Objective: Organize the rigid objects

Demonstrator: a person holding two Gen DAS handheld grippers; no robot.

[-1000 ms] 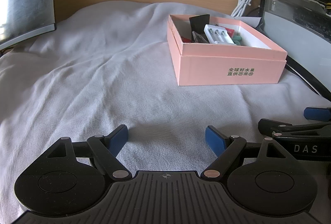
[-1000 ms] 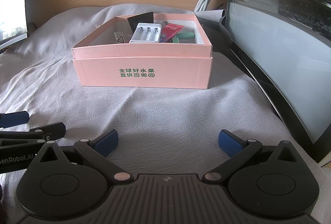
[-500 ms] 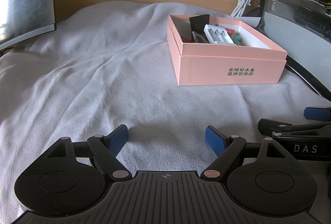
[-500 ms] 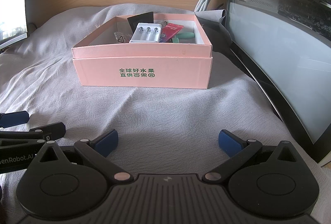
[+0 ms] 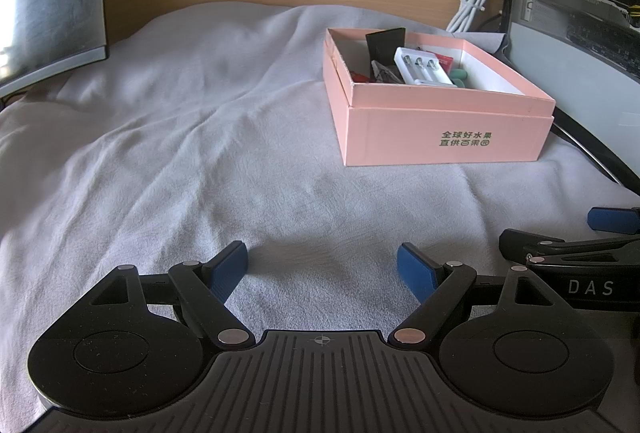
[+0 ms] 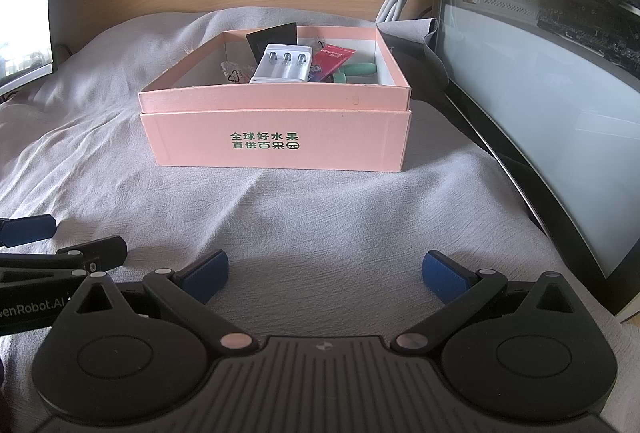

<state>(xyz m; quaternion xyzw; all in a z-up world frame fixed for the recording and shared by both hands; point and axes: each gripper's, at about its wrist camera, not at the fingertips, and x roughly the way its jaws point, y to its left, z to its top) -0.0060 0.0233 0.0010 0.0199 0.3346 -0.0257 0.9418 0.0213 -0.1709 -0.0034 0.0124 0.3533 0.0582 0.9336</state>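
Nothing has moved since the earlier frames: both views match them, and both tongs sit where they were. Left tongs (image 5: 322, 267) are spread wide, holding nothing, low over the grey cloth (image 5: 208, 161) covering the bench. Right tongs (image 6: 324, 273) are likewise wide apart and empty, just beside the left pair. Straight ahead of the right tongs stands the pink box (image 6: 280, 141), lid off, holding the white battery charger (image 6: 284, 64), a black card (image 6: 276, 33), a red packet (image 6: 331, 58) and a green item (image 6: 358, 70). No loose objects show on the cloth, so the sorting appears either complete or paused. Any next pick would call for reaching into the box.
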